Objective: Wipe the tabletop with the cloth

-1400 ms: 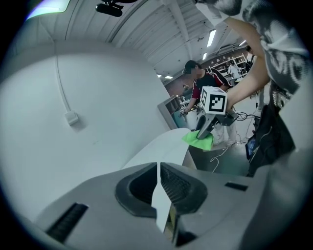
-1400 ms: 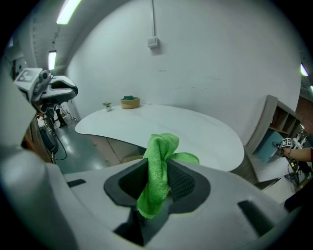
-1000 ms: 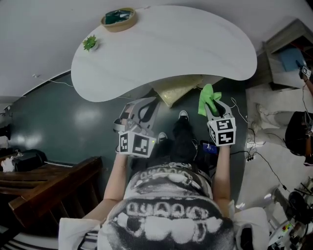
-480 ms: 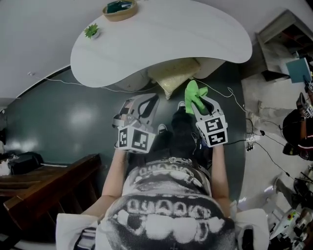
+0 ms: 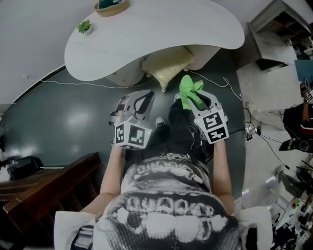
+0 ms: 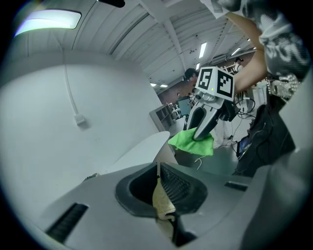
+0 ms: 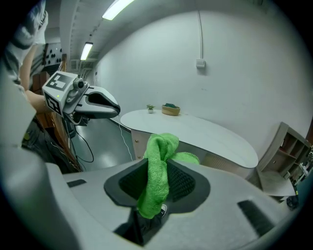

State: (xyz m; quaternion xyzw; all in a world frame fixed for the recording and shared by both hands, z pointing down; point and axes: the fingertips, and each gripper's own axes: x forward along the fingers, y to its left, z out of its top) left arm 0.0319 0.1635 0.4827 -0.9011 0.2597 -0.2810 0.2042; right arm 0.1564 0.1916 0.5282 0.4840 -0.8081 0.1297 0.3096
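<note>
The white curved tabletop (image 5: 156,34) lies ahead of me, beyond both grippers. My right gripper (image 5: 192,96) is shut on a bright green cloth (image 5: 188,91), held over the dark floor short of the table edge. In the right gripper view the cloth (image 7: 159,171) hangs bunched between the jaws, with the table (image 7: 195,129) further off. My left gripper (image 5: 139,101) hovers beside it, shut, with nothing held; in its own view the jaws (image 6: 159,195) meet with a pale pad between them. The cloth (image 6: 193,143) also shows there.
A shallow basket (image 5: 111,5) and a small green plant (image 5: 84,27) stand at the table's far left end. A beige cushion (image 5: 166,63) sits under the table. Dark wooden furniture (image 5: 44,190) is at my left, a shelf unit (image 5: 279,24) and floor cables (image 5: 254,132) at my right.
The table has slid up and left in the head view. My right gripper has moved left toward the middle with the cloth still in it. The left gripper has barely shifted.
</note>
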